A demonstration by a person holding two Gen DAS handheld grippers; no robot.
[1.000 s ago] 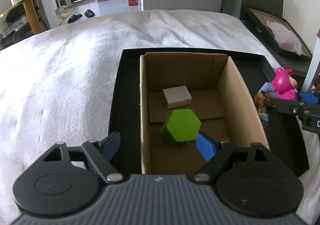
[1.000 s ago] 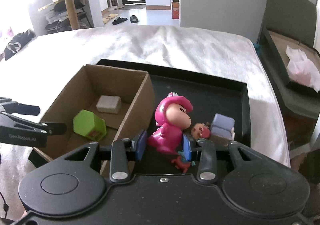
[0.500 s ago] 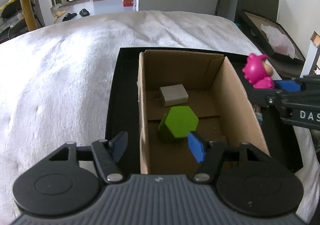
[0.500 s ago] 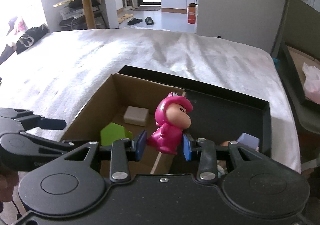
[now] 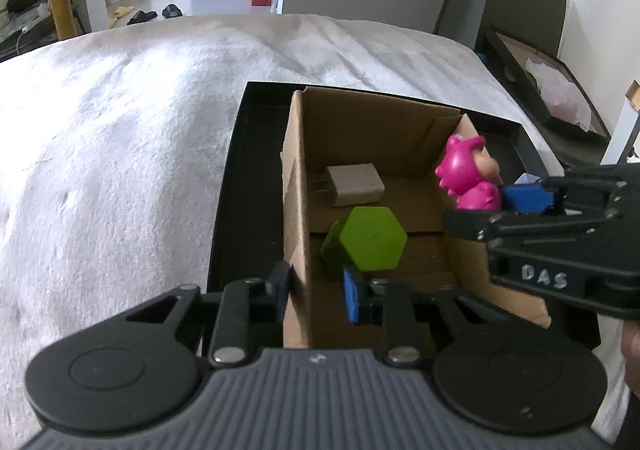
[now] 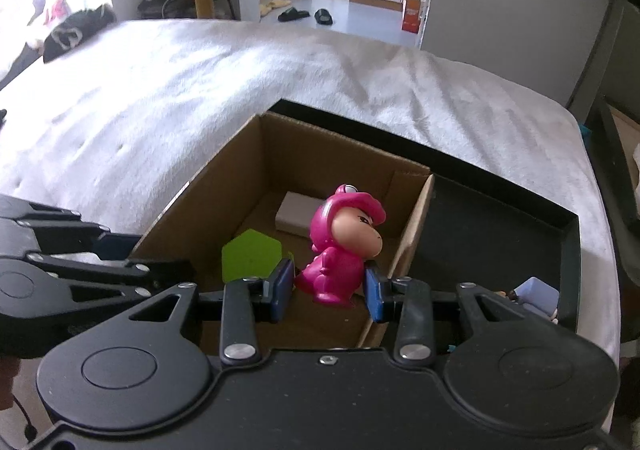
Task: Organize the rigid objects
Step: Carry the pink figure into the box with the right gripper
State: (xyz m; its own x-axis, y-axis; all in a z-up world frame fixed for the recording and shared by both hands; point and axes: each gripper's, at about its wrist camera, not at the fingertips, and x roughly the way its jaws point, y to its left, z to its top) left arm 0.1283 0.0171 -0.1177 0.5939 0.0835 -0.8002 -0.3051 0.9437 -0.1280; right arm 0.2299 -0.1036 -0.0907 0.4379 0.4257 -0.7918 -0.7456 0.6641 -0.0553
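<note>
- Pink figurine [image 6: 343, 250] clamped at the lower body in right gripper [image 6: 330, 286], hanging over the open cardboard box [image 6: 412, 234], near its right wall.
- Standing upright, long axis vertical, face turned toward that right wall.
- Risk: let go this near the wall, could catch the rim and tip out onto the black tray [image 6: 496, 234].
- Risk: could land on the green hexagonal block [image 6: 252, 256] or white charger [image 6: 294, 214] and topple.
- Left gripper [image 5: 316, 286] closing astride the box's left wall, wall between the jaws, not yet pinched; a tug could skew the box on the bed [image 5: 120, 122].
</note>
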